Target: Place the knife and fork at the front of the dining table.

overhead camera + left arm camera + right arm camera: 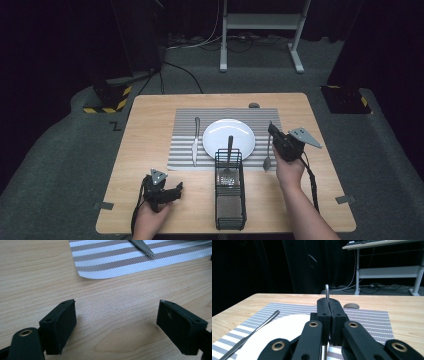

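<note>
Holding a spoon (268,150) by its handle, the right claw (272,131) sits at about four o'clock from the plate (228,137), over the right edge of the striped mat (182,150). In the right gripper view the two jaws are pressed together on the thin metal handle (327,292), which sticks up past the pads, while the bowl end points back toward the person and lies on or just above the mat; I cannot tell which.

Nearest the person, the left claw (175,191) rests low over the bare surface (145,130) at about seven o'clock from the plate, its jaws apart with nothing between them; the left gripper view shows only wood grain between the pads (62,325).

Between the hands stands a black wire caddy (230,190) at six o'clock from the plate, with a fork (229,155) leaning in it, handle toward the plate. A knife (195,142) lies on the mat at nine o'clock from the plate.

The spoon is probably light, rigid steel, and its polished surface looks slippery; a pinch on the narrow handle could let it swivel, with the heavier bowl pulling one end down. A grip nearer the middle of the handle, squeezing its flat faces, would likely steady it. It will not bend or break, but it could clatter against the plate if it slips.
</note>
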Motion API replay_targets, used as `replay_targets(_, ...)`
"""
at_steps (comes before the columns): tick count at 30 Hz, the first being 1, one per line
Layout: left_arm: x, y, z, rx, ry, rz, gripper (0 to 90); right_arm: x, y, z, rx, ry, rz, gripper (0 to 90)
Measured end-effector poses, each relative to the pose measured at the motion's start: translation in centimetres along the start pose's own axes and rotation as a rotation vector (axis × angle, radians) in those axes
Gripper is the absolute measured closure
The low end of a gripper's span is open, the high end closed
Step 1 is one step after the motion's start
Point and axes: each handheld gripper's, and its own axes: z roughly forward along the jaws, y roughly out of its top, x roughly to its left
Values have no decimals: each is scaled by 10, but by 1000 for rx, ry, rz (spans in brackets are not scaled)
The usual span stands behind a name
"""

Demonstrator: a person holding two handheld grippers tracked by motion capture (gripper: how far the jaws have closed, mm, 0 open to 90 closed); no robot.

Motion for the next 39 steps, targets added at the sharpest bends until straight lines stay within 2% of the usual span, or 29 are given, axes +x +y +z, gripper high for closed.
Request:
replay_targets(9,-1,-1,-1,1,-7,5,162,-10,-3,23,46,-18,23,876)
replay_targets(24,-2,-1,-1,1,0,10,172,-30,-20,63,136,-42,114,864)
replay_targets(30,-3,-1,-1,2,-2,15,173,-35,-29,70,163,-59,138,860)
replay_targets(39,-3,-2,-2,0,-7,14,176,-43,-36,79,205,-74,204,863)
